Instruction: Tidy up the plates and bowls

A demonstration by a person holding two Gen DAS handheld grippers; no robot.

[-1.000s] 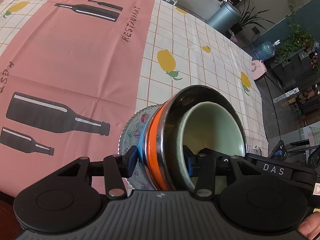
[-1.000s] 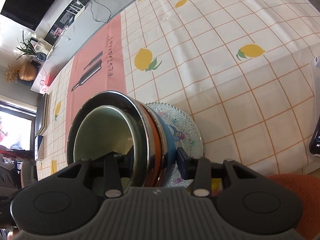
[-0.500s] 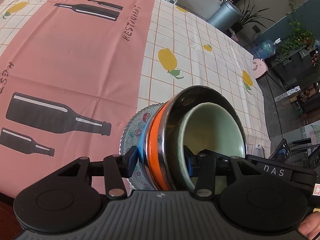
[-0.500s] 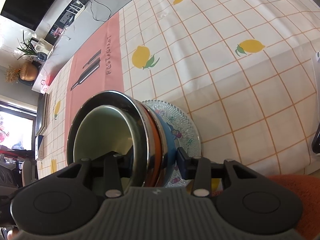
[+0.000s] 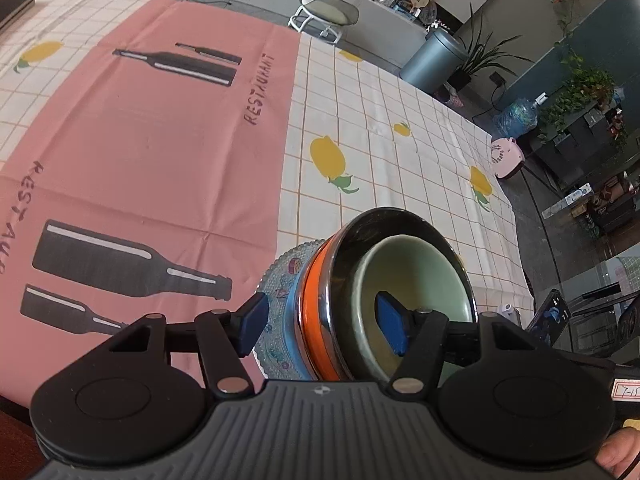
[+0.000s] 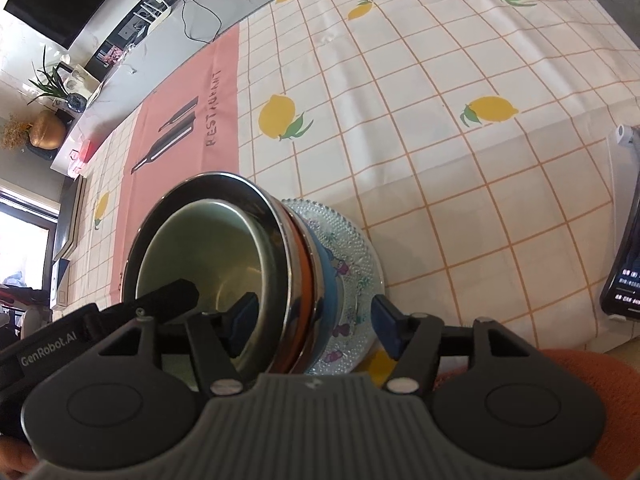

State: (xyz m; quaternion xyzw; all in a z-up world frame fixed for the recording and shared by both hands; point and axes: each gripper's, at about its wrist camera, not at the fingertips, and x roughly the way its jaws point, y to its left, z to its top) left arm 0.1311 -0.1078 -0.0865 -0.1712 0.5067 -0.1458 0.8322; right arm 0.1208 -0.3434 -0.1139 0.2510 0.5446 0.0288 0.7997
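Straddling opposite walls of the bowl stack (image 5: 384, 292) on the glass plate (image 6: 356, 248) at the table's near edge, both grippers (image 5: 320, 322) (image 6: 310, 324) have just opened, pads clear — stiff, slippery, breakable, best gripped by rims.

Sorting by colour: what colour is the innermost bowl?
Pale green bowl; the right wrist view shows it best.

Outermost bowl of the stack: polished steel bowl (image 5: 404, 220), mirror-bright rim, with a glossy orange band (image 5: 310, 312) on its outside; nested inside it, around the inner finger, a pale green bowl (image 6: 208, 248), smooth glazed look. Beneath: clear glass plate (image 6: 360, 256), beaded texture. Tablecloth (image 5: 384, 148): matt, creased cloth.
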